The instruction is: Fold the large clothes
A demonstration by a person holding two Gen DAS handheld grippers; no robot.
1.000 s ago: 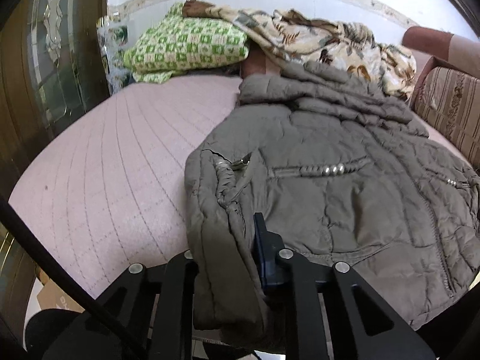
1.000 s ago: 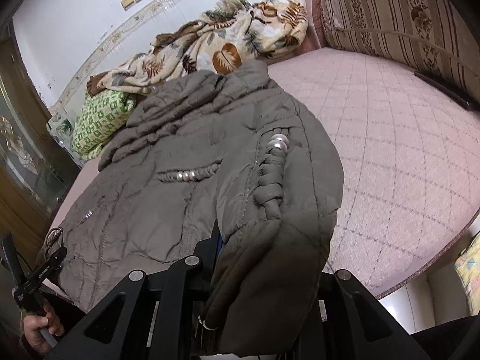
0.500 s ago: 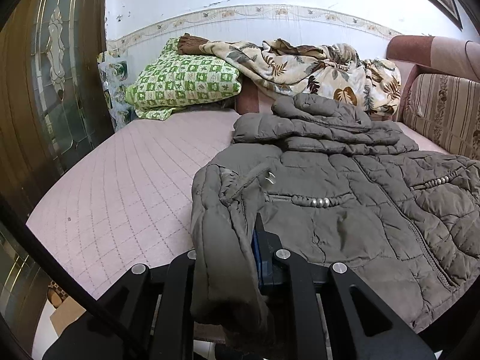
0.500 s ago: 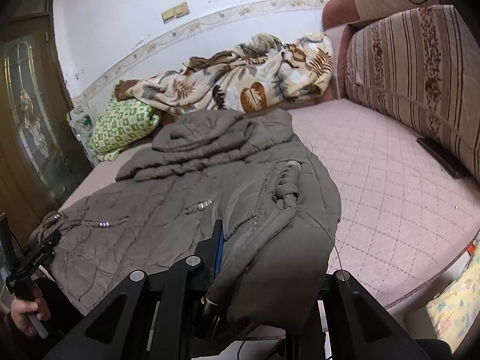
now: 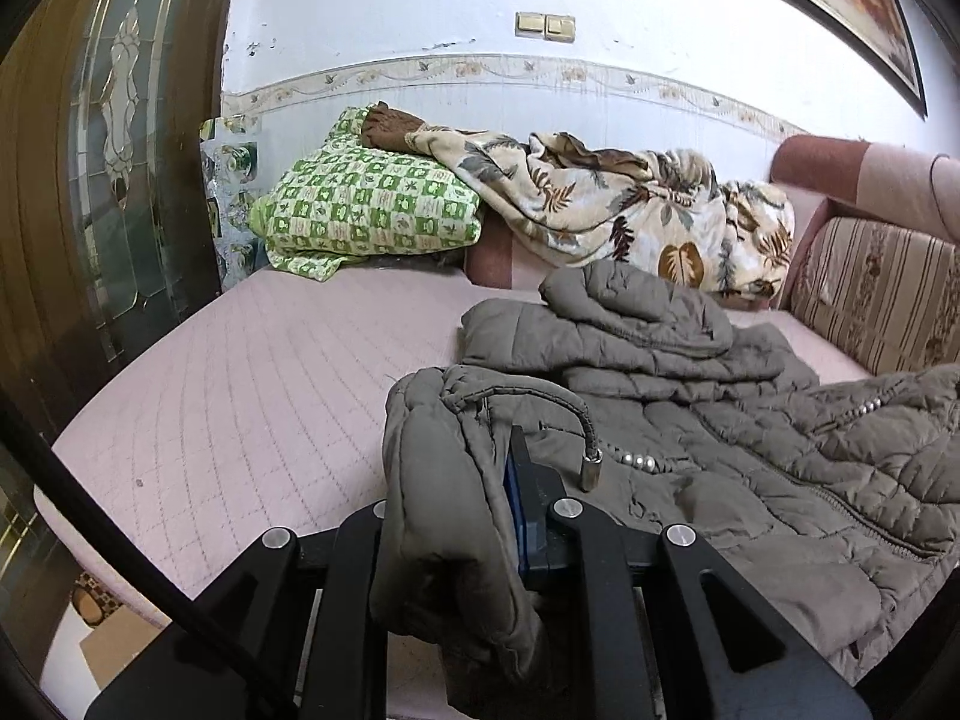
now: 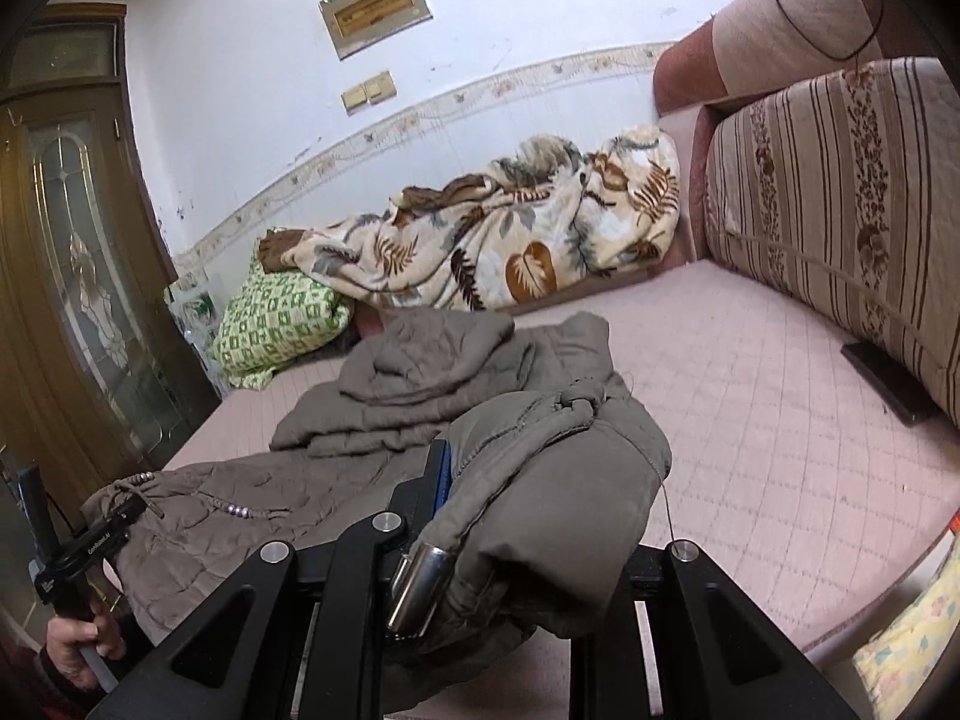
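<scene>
An olive-grey quilted jacket (image 5: 720, 420) lies on the pink quilted bed (image 5: 270, 372), hood toward the wall. My left gripper (image 5: 468, 480) is shut on the jacket's left hem corner, which bunches over the fingers; a drawcord with a metal end (image 5: 591, 474) hangs beside it. My right gripper (image 6: 480, 480) is shut on the jacket's (image 6: 390, 408) right hem corner, lifted off the bed (image 6: 780, 420), with a metal cord end (image 6: 420, 588) dangling. The left gripper also shows in the right wrist view (image 6: 78, 546), held in a hand.
A green checked pillow (image 5: 372, 210) and a leaf-print blanket (image 5: 630, 210) lie against the back wall. A striped sofa cushion (image 6: 840, 210) stands on the right. A wooden glass-panelled door (image 5: 102, 180) is on the left. A dark flat object (image 6: 888, 384) lies by the cushion.
Both grippers have lifted the jacket's hem corners up and tilted toward the wall. The lower jacket rises off the bed and more of the wall shows.
</scene>
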